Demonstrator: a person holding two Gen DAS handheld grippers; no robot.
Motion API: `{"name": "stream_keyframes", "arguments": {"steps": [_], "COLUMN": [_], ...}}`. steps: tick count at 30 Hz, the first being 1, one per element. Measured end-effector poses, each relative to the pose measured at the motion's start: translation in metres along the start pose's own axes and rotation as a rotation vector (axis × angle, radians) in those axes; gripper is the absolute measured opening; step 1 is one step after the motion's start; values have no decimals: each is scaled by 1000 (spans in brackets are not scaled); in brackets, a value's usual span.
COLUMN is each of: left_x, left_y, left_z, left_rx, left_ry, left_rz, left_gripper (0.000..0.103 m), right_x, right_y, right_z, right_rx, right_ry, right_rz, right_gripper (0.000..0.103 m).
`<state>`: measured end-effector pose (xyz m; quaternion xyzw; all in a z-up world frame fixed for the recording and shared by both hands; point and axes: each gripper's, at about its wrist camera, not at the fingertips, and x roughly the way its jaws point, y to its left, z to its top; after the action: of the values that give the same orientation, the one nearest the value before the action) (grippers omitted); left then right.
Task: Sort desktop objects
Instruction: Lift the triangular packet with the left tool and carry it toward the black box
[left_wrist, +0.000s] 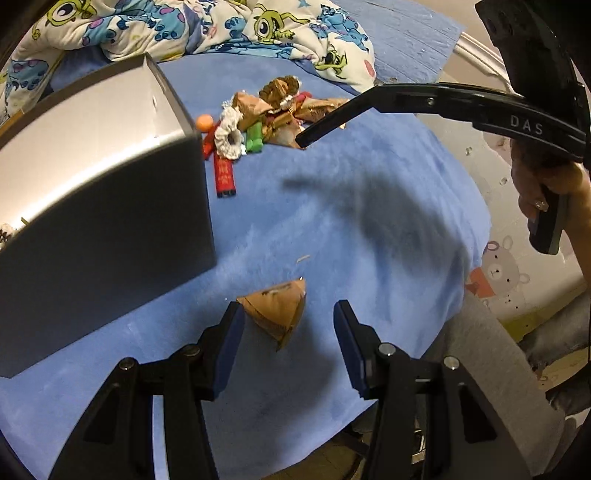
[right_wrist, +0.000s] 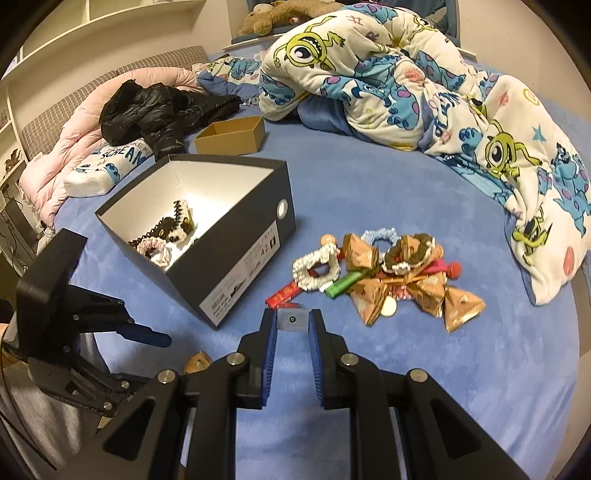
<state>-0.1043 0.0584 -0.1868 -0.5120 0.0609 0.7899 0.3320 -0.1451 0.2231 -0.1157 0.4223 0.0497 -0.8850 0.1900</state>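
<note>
Spread left tool (left_wrist: 288, 319) straddles brown pyramid-shaped paper packet (left_wrist: 277, 312) beside black cardboard shoebox (left_wrist: 110, 236); off-centre closing could flick it away.

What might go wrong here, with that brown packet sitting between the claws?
The left gripper is open around the brown packet, touching one side only; closing could nudge it away. The shoe box stands close beside, so a careless lift might bump it. The right gripper is nearby and could collide.
</note>
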Motion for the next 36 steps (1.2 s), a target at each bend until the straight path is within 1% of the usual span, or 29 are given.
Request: {"name": "stream_keyframes", "arguments": {"steps": [7,13,19,28,33,36], "left_x": [20,33,44,59,63,64], "left_y": [5,4,2,-3,-7,-7], "left_z": [-4,-4,-3,4,9,11], "left_rx": [-10,-8,-9,2,0,-3], "left_ry": [2,11,10,31,44,51], "left_rz": [8,10,30,91,124,134], "left_gripper": [52,52,52,49,46,43], "right_x": [6,8,10,13,13,12], "right_y": [3,5,1,-5,-7,-9], "right_z": [-14,-18,-19,-26,-32,-36], "right_rx": [23,28,37,49,57,64], "right_ry": [17,28,34,48,51,52], "right_rz": [-2,-8,-13,-15,-12,-14], "right_gripper": [17,17,17,17,17,17]}}
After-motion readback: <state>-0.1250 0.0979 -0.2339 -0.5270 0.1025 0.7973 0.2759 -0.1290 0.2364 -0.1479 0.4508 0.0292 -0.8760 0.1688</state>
